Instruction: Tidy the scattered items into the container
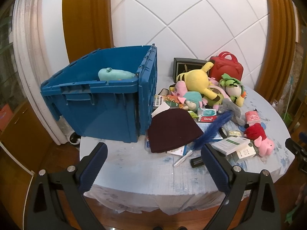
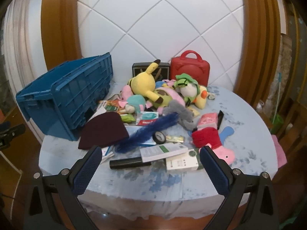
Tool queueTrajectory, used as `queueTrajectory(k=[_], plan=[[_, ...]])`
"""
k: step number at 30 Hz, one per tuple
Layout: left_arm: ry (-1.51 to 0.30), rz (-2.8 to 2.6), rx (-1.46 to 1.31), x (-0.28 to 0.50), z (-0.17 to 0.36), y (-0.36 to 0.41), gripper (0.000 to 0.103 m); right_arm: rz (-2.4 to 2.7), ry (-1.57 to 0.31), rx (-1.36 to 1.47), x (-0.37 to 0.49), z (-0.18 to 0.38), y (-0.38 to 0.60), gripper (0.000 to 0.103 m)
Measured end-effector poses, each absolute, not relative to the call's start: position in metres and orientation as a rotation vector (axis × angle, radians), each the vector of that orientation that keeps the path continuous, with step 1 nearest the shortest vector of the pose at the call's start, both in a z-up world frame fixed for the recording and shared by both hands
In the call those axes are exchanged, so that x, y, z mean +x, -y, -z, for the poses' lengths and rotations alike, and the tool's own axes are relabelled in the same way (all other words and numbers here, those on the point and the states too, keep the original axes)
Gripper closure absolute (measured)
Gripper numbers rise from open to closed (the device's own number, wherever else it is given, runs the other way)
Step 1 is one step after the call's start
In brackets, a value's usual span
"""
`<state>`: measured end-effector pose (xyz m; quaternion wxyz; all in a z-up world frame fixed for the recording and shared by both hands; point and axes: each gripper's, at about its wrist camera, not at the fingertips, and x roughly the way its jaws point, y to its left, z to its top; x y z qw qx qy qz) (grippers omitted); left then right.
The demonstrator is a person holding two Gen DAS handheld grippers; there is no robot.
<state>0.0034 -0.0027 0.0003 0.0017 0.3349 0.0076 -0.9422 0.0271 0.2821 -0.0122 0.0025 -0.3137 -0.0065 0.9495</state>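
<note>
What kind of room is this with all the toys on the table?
Probably a room in someone's home, maybe a living or dining room. A round table with a blue flowery cloth is heaped with plush toys, a padded white wall panel framed in wood stands behind it, and a curtain hangs on the left.

Bare cloth (image 1: 134, 164) front-left free; clutter right; blue crate (image 1: 99, 103) blocks left-rear.

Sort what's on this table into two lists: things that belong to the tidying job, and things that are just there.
For the job:
blue crate
maroon beanie
blue feather
yellow plush
pink pig plush
white box
black tube

Likely just there:
red case
dark framed box
tablecloth
</note>
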Motion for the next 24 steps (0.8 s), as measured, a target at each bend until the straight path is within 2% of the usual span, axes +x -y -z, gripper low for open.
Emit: queueTrajectory(k=[24], plan=[[-0.013,2.948,1.061,0.001,-0.002,0.008,0.004,-2.997,-0.011,-1.011,0.022,0.016,-0.277,0.0]])
